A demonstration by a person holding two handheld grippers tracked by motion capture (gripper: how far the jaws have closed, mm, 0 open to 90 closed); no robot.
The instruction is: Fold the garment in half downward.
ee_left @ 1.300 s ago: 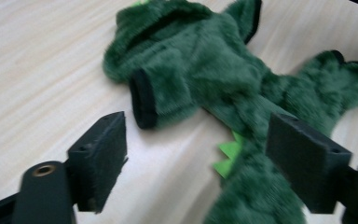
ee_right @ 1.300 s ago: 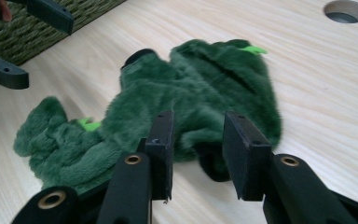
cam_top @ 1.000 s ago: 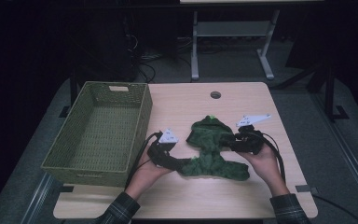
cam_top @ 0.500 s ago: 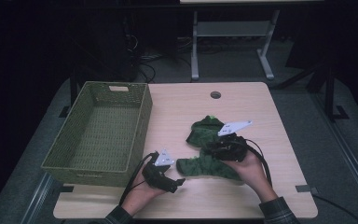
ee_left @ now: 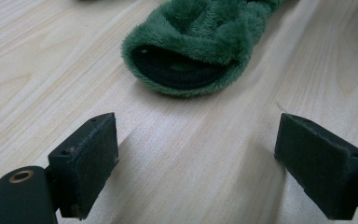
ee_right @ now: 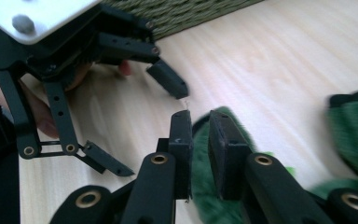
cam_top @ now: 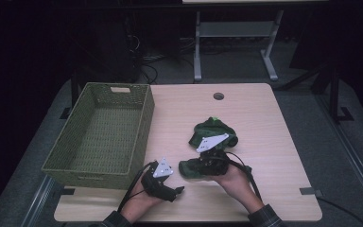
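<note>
Item: green fuzzy slipper (cam_top: 196, 168) on the table (cam_top: 274, 137) right of the basket (cam_top: 99, 132); right gripper (ee_right: 199, 135) had just been closing on its edge, left gripper (ee_left: 196, 158) spread empty nearby; best gripped firmly before lifting.

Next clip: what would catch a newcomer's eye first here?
Probably the fuzzy green slippers mid-table, vivid against the pale wood. The right gripper has its jaws nearly together at one slipper's edge, having just been closing; whether the pads pinch the plush I cannot tell. The left gripper stands wide open on bare wood just short of that slipper's opening, and a big woven basket sits at the table's left.
</note>
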